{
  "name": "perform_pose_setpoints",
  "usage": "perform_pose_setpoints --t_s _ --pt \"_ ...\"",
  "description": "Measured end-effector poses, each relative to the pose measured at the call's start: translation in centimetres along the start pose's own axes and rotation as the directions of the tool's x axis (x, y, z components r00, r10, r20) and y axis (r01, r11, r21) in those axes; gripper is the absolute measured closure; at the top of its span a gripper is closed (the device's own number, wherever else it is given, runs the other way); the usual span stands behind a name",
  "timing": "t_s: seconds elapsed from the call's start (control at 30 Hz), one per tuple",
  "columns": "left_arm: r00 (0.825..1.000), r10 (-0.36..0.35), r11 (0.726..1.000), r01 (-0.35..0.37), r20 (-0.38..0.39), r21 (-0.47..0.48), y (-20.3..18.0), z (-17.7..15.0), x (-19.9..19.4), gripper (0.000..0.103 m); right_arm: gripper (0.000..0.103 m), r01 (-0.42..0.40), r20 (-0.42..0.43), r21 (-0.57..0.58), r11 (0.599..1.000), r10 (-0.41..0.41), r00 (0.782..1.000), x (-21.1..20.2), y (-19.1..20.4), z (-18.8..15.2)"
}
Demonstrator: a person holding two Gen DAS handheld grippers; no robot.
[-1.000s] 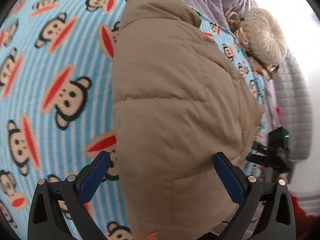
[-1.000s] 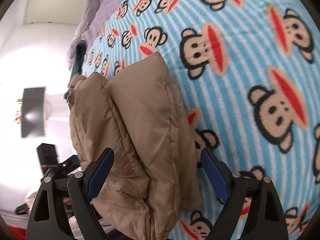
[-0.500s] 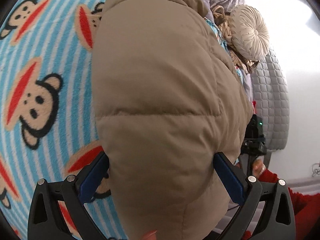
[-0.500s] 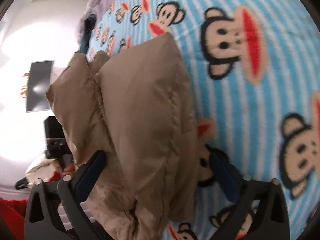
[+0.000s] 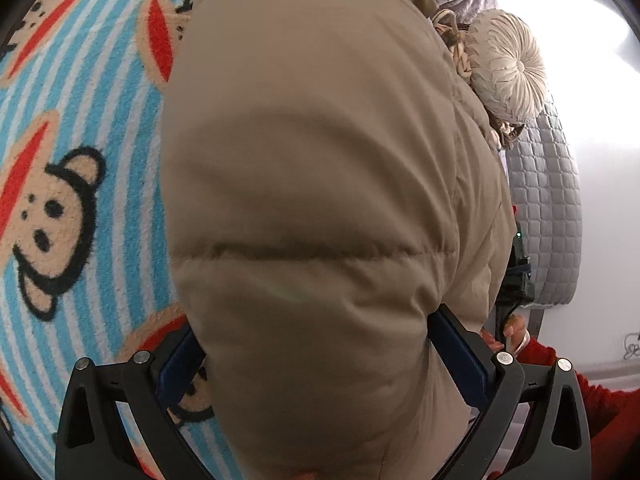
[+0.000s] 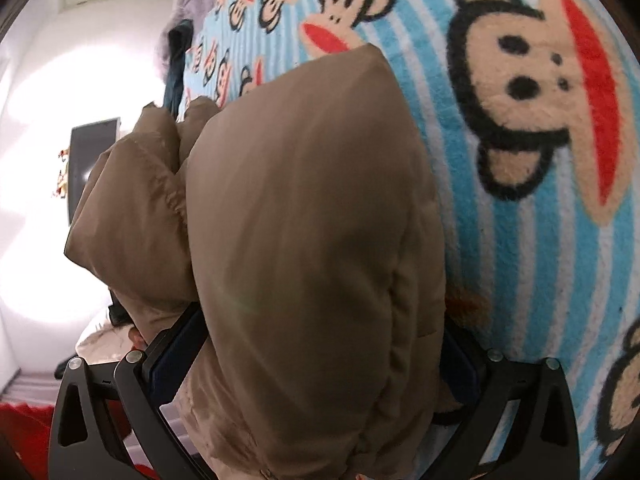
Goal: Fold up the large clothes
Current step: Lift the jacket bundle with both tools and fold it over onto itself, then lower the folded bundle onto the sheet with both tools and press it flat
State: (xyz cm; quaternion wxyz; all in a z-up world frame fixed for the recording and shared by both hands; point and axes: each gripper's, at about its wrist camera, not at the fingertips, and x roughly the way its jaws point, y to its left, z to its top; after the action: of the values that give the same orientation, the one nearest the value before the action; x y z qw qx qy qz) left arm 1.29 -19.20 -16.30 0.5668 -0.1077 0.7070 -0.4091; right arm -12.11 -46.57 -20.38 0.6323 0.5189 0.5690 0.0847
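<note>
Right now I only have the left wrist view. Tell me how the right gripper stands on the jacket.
Observer: The right gripper is open, with its jaws on either side of the jacket end.
Operator: Say what lies to its left.
Observer: A second puffy fold, bunched beside the main one.
Operator: Report what's beyond that.
Observer: A dark screen on the wall.

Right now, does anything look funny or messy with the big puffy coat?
Nothing looks torn or spilled. The coat is just lumpy: in the right view a puffy part bulges out to the side of the bundle instead of lying flat on the blanket.
</note>
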Motion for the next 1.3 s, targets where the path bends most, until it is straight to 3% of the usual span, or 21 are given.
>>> perform_pose_setpoints --t_s 0.2,0.27,0.43,0.53,0.8,0.97,1.1,1.3 --pt "0.995 0.097 0.995 -0.097 0.033 0.008 -2.4 -0.1 0.5 0.0 0.0 -0.011 0.015 0.071 0.997 0.01 1.0 0.0 -0.4 -0.2" --pt "0.988 0.142 0.989 -0.144 0.06 0.028 -3.7 -0.4 0.4 0.009 0.003 -0.014 0.003 0.104 0.994 0.014 1.0 0.2 -0.5 -0.3" --pt "0.977 0.174 0.981 -0.183 0.121 0.069 -5.7 -1.3 -1.4 0.028 0.038 -0.056 0.005 0.083 0.995 0.055 0.998 -0.2 0.9 -1.0" --pt "0.976 0.148 0.98 -0.167 0.162 0.111 -7.2 -1.6 -2.4 0.03 0.046 -0.065 0.029 0.067 0.996 0.063 0.998 -0.9 2.1 -1.7" --pt "0.965 0.125 0.978 -0.159 0.233 0.135 -8.4 -1.1 -7.3 0.031 0.048 -0.092 0.088 0.017 0.996 0.09 0.992 -0.9 6.8 -2.8" --pt "0.959 0.104 0.979 -0.145 0.262 0.144 -5.8 0.3 -11.8 0.031 0.048 -0.097 0.119 -0.03 0.995 0.1 0.988 0.9 11.7 -2.1" --pt "0.949 0.141 0.971 -0.188 0.281 0.149 -3.7 2.3 -15.4 0.031 0.048 -0.111 0.136 -0.063 0.992 0.118 0.984 3.6 14.9 -0.8" --pt "0.906 0.228 0.948 -0.29 0.356 0.131 0.8 6.7 -19.6 0.03 0.048 -0.133 0.124 -0.091 0.987 0.143 0.982 9.5 18.4 3.0"
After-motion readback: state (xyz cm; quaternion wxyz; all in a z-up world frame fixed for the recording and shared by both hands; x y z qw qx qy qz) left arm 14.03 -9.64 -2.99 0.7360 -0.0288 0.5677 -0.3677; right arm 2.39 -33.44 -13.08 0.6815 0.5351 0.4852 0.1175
